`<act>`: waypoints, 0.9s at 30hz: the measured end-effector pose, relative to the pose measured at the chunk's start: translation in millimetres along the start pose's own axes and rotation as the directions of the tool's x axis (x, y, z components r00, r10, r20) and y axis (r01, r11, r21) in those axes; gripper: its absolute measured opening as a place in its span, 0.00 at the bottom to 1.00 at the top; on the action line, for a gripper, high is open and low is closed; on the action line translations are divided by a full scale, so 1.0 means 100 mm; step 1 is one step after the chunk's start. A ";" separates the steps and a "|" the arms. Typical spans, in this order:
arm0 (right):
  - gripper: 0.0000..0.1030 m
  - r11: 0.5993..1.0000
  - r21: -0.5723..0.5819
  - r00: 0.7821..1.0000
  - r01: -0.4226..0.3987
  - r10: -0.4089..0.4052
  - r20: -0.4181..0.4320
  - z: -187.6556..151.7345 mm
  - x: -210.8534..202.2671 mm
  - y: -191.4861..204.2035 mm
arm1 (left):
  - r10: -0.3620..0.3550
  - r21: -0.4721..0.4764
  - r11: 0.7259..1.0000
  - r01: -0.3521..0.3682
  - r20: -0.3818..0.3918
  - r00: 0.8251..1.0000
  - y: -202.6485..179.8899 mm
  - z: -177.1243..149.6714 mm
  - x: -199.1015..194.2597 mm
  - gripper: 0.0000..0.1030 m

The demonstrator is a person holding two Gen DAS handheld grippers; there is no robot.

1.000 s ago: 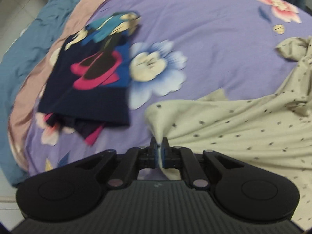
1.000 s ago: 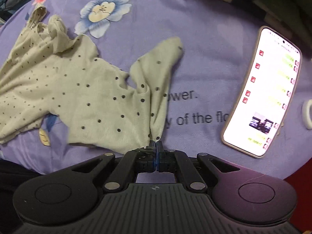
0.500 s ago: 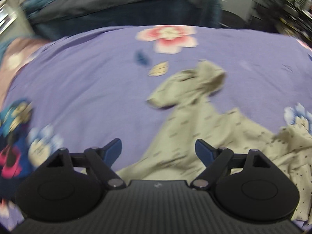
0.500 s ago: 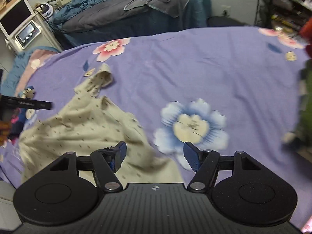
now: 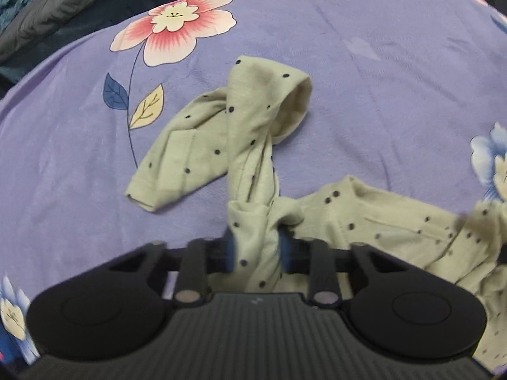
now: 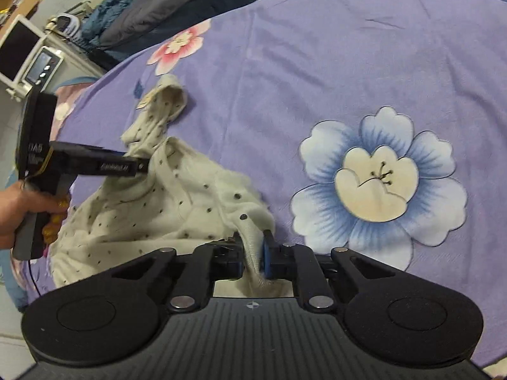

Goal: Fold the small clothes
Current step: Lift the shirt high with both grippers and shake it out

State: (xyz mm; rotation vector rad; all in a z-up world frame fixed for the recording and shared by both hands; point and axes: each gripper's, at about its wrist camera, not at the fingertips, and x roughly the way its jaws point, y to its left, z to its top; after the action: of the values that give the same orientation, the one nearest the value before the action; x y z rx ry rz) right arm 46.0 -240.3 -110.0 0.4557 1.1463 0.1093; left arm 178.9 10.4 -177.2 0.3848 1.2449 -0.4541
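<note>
Both cameras ride low behind their fingers, close over the bedsheet. The left view faces along the garment toward the bed's far edge. The right view looks across it, catching the left gripper. Both share the garment's twisted sleeve.

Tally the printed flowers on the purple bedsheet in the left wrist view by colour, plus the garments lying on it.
Pink flowers: 1
Blue flowers: 2, both cut off at the edges
Cream dotted garment: 1, gripped by the left gripper and the right gripper
Total: 4
</note>
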 end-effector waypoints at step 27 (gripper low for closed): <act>0.05 0.786 -0.484 0.617 -0.385 0.609 0.498 0.43 -3.18 0.86 | 0.270 -0.392 0.893 0.219 0.859 0.435 0.85 -1.86 -4.99 0.15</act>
State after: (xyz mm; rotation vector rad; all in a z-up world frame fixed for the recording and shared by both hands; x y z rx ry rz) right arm -35.4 -275.2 210.3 0.4535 0.2739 0.6013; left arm -53.6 238.2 253.4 -0.2726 0.2097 -0.2435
